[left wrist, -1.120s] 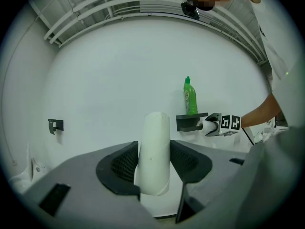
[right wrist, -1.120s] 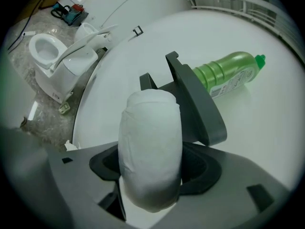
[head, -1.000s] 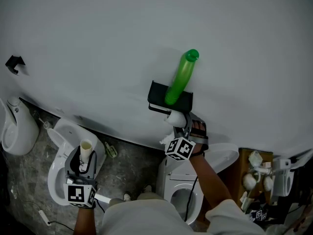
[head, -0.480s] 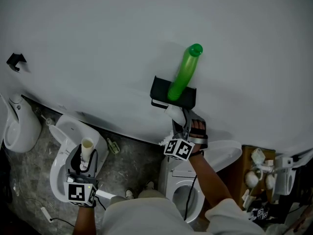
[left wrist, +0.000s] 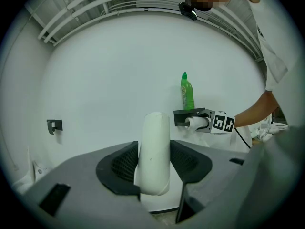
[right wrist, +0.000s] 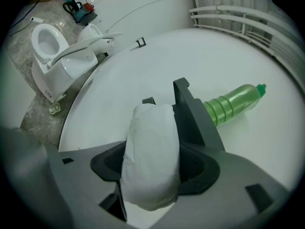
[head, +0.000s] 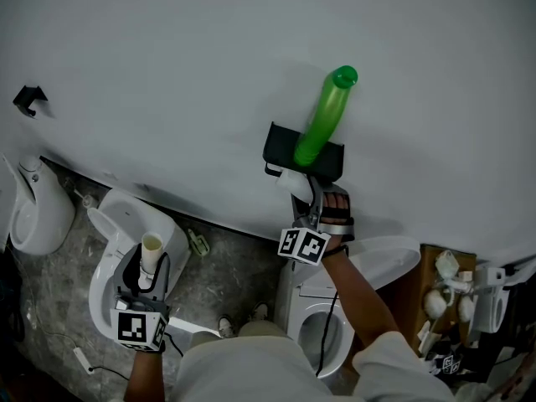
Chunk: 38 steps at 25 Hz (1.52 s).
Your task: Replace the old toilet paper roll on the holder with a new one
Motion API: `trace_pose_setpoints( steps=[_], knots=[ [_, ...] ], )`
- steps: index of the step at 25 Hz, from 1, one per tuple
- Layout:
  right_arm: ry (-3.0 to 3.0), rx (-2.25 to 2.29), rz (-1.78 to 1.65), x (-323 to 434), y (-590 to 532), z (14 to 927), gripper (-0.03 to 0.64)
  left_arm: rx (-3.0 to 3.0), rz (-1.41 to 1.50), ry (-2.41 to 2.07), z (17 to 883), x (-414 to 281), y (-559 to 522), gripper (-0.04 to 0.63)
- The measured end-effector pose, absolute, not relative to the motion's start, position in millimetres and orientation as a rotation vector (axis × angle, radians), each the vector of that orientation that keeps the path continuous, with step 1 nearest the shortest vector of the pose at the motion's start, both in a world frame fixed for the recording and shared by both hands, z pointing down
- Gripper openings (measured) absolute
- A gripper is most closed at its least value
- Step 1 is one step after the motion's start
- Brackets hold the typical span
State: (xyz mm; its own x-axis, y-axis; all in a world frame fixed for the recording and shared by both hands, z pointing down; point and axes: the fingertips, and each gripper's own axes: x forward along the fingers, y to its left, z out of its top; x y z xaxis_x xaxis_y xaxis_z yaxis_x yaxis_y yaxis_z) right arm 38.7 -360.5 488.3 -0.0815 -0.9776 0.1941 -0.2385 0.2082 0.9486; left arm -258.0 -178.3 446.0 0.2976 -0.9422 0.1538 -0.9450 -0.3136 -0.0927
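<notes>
A black wall holder (head: 285,151) has a green bottle (head: 327,114) standing on its shelf. My right gripper (head: 306,193) is shut on a white, full toilet paper roll (head: 293,182) and keeps it right below the holder. In the right gripper view the roll (right wrist: 151,161) fills the jaws beside the holder's black plate (right wrist: 190,113). Whether the roll sits on the bar is hidden. My left gripper (head: 144,275), low at the left, is shut on a bare cream cardboard tube (head: 151,254), which stands upright between the pads (left wrist: 155,151).
An open toilet (head: 126,233) lies under the left gripper and a urinal (head: 38,212) is further left. Another toilet (head: 327,325) stands below the right arm. A wooden shelf (head: 435,258) with small items is at the right. A small black hook (head: 28,99) sticks out of the wall.
The right gripper with the roll has shifted a little to the left under the holder. The left gripper and its tube have stayed in place.
</notes>
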Motion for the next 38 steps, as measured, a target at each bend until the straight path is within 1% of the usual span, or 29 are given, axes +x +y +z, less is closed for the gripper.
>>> trace_pose_setpoints(
  steps=[30, 34, 38],
  knots=[
    [-1.608, 1.154, -0.971, -10, -361, 489, 0.299, 2.497, 0.218, -1.913, 432, -274, -159, 0.206],
    [-1.628, 1.144, -0.929, -11, -361, 490, 0.299, 2.502, 0.221, -1.908, 434, -274, -155, 0.206],
    [-1.685, 1.116, -0.817, -14, -357, 493, 0.333, 2.526, 0.19, -1.901, 429, -270, -154, 0.206]
  ],
)
